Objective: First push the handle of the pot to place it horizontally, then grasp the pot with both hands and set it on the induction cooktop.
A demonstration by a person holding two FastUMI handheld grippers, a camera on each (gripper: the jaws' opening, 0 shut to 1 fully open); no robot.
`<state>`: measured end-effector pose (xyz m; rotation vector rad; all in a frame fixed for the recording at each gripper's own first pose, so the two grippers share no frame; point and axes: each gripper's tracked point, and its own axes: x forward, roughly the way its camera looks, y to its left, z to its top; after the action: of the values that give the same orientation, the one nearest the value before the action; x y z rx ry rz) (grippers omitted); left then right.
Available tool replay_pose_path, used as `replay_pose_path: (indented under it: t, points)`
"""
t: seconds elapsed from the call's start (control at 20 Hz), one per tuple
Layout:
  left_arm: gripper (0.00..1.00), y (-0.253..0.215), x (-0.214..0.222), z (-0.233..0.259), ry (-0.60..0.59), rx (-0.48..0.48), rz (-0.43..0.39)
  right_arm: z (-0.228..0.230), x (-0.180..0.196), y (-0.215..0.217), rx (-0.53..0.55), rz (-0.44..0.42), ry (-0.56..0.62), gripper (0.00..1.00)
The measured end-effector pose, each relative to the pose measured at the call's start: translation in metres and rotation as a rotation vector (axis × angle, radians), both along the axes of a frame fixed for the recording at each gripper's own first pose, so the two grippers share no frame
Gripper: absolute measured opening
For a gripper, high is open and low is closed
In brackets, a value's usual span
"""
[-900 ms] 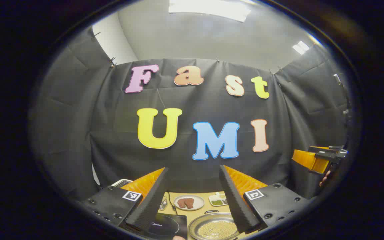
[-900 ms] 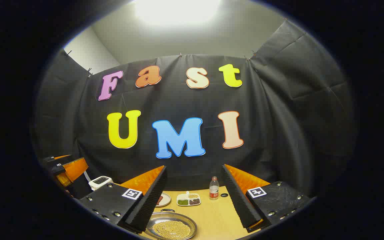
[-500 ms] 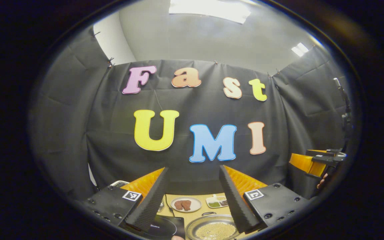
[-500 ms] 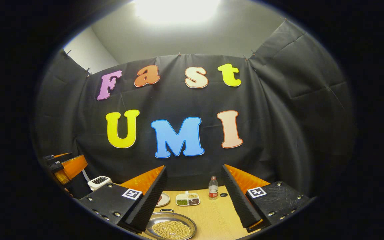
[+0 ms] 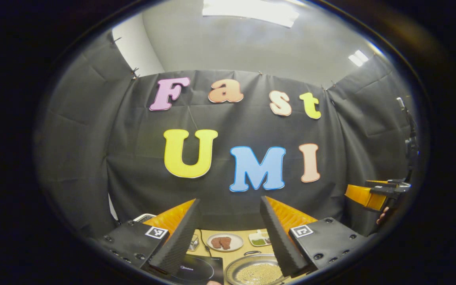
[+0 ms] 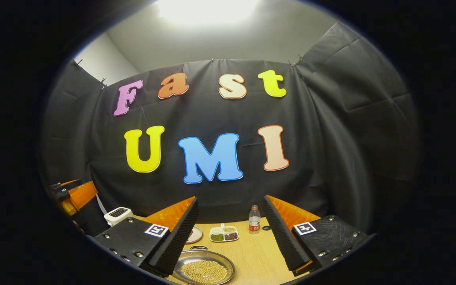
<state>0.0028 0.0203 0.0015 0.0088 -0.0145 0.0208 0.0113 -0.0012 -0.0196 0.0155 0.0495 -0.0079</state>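
Beyond pot [image 6: 204,270]: bottle [image 6: 254,219], probably a toaster [image 6: 118,215].

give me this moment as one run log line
phase: pre-contact | left gripper: open, above table | right gripper: open, above table | pot: on table, untouched | cooktop: beside pot

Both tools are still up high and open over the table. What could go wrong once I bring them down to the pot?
The pot is shallow and full of loose beans, so tilting it in a two-sided lift could spill them. The sectioned dish, the plate of meat and the bottle stand just behind it; a hard handle push might slide it into them. The cooktop cord could snag the left tool.
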Motion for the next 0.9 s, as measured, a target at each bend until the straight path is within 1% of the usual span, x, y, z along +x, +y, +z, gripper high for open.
replay_pose_path:
  t: [0.2, 0.45, 0.5, 0.55, 0.6, 0.65, 0.7, 0.75, 0.8, 0.85, 0.9]
  points:
    - [0.95, 0.006, -0.001, -0.008, 0.012, -0.003, 0.012, -0.016, 0.000, 0.005, -0.004, 0.011, 0.046, 0.99]
    - [0.95, 0.008, -0.004, -0.016, 0.036, 0.005, 0.006, -0.046, -0.008, 0.016, -0.013, 0.035, 0.132, 0.99]
    - [0.95, 0.008, -0.004, -0.019, 0.040, 0.008, 0.005, -0.054, -0.009, 0.016, -0.013, 0.035, 0.157, 0.95]
    - [0.95, 0.009, -0.006, -0.020, 0.044, 0.009, 0.005, -0.063, -0.011, 0.019, -0.009, 0.044, 0.187, 0.89]
    - [0.95, 0.009, -0.005, -0.022, 0.049, 0.007, 0.004, -0.074, -0.016, 0.024, -0.006, 0.054, 0.221, 0.86]
    - [0.95, 0.010, -0.006, -0.026, 0.056, 0.005, 0.005, -0.084, -0.018, 0.025, -0.007, 0.049, 0.258, 0.86]
    - [0.95, 0.011, -0.008, -0.029, 0.064, 0.003, 0.005, -0.094, -0.021, 0.025, -0.008, 0.051, 0.293, 0.66]
    - [0.95, 0.013, -0.009, -0.030, 0.069, 0.002, 0.006, -0.104, -0.023, 0.028, -0.015, 0.052, 0.331, 0.65]
    - [0.95, 0.015, -0.009, -0.033, 0.076, 0.002, 0.008, -0.116, -0.027, 0.028, -0.020, 0.052, 0.367, 0.52]
    - [0.95, 0.017, -0.010, -0.034, 0.081, 0.000, 0.009, -0.123, -0.031, 0.027, -0.028, 0.045, 0.398, 0.50]
    - [0.95, 0.018, -0.010, -0.038, 0.087, -0.001, 0.008, -0.132, -0.033, 0.026, -0.031, 0.038, 0.429, 0.42]
